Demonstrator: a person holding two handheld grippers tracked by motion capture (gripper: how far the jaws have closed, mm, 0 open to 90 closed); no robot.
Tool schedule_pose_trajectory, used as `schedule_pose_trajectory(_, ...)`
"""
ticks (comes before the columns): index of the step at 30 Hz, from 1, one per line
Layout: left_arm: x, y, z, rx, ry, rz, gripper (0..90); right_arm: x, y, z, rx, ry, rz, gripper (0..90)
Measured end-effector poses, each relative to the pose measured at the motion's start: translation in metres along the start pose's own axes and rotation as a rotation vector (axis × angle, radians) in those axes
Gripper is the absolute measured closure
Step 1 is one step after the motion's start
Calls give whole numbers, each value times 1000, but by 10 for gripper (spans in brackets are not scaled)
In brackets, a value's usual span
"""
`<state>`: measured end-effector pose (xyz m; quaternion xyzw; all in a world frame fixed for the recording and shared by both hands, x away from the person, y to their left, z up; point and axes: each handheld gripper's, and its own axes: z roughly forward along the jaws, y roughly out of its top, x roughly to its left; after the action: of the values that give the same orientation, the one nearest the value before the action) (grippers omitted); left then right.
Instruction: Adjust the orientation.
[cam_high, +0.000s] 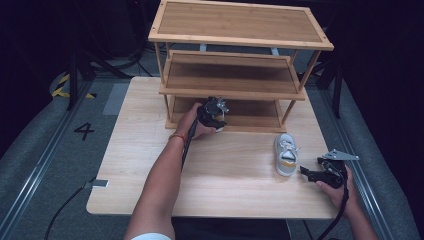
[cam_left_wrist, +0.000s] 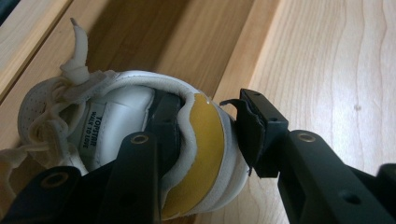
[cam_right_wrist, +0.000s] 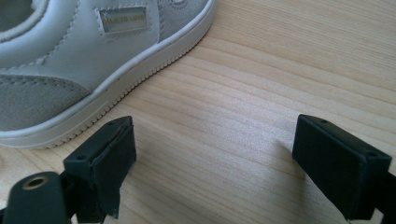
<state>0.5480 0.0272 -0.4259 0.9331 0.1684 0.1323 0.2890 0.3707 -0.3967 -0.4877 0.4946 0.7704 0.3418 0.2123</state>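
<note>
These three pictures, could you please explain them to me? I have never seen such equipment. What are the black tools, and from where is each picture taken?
A person holds a two-jaw gripper in each hand. The high view looks down on a wooden table with a three-tier shelf rack. Each other view rides on one gripper. The left gripper is shut on a white shoe by its heel, at the rack's lowest shelf. The right gripper is open beside a second shoe lying on the table.

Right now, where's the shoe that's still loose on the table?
In the high view the loose shoe lies on the table at its right side, just in front of the wooden rack, beside the open right gripper.
</note>
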Motion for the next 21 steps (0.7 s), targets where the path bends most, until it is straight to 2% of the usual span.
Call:
schedule_pose_trajectory(2, 0, -2, 0, -8, 1, -17, 604, 0, 0, 0, 1, 0, -3, 141)
schedule_pose_trajectory(3, -1, -2, -1, -11, 9, -11, 598, 0, 0, 0, 0, 1, -2, 141)
schedule_pose_trajectory(4, -3, -2, 0, -15, 53, -15, 579, 0, 0, 0, 0, 2, 0, 142)
schedule_pose_trajectory(6, -4, -3, -2, -23, 65, -25, 506, 0, 0, 0, 0, 2, -2, 143)
schedule_pose_trajectory(7, -3, -6, -7, -53, 65, -49, 486, 0, 0, 0, 0, 2, -1, 143)
schedule_pose_trajectory(9, -5, -8, -10, -53, 65, -58, 426, 0, 0, 0, 0, 3, -1, 143)
schedule_pose_trajectory(10, -7, -11, -11, -74, 72, -72, 421, 0, 0, 0, 1, 3, -3, 143)
schedule_pose_trajectory(11, -7, -11, -11, -74, 72, -72, 414, 0, 0, 0, 1, 3, -3, 143)
schedule_pose_trajectory(12, -8, -14, -13, -94, 94, -70, 414, 0, 0, 0, 1, 2, -3, 143)
schedule_pose_trajectory(13, -10, -16, -17, -97, 111, -89, 376, 0, 0, 0, 0, 2, -4, 143)
schedule_pose_trajectory(14, -10, -17, -17, -109, 110, -92, 334, 0, 0, 0, 0, 2, -3, 143)
schedule_pose_trajectory(15, -14, -19, -20, -105, 143, -98, 305, 0, 0, 0, 0, 2, -4, 143)
schedule_pose_trajectory(16, -18, -22, -24, -130, 161, -121, 292, 0, 0, 0, 0, 2, -4, 143)
schedule_pose_trajectory(17, -20, -26, -28, -171, 162, -143, 288, 0, 0, 0, 0, 2, -4, 143)
schedule_pose_trajectory(19, -22, -34, -37, -221, 164, -198, 263, 0, 0, 0, 1, 2, -5, 143)
schedule_pose_trajectory(21, -25, -40, -40, -243, 169, -219, 251, 0, 0, 0, 1, 2, -4, 143)
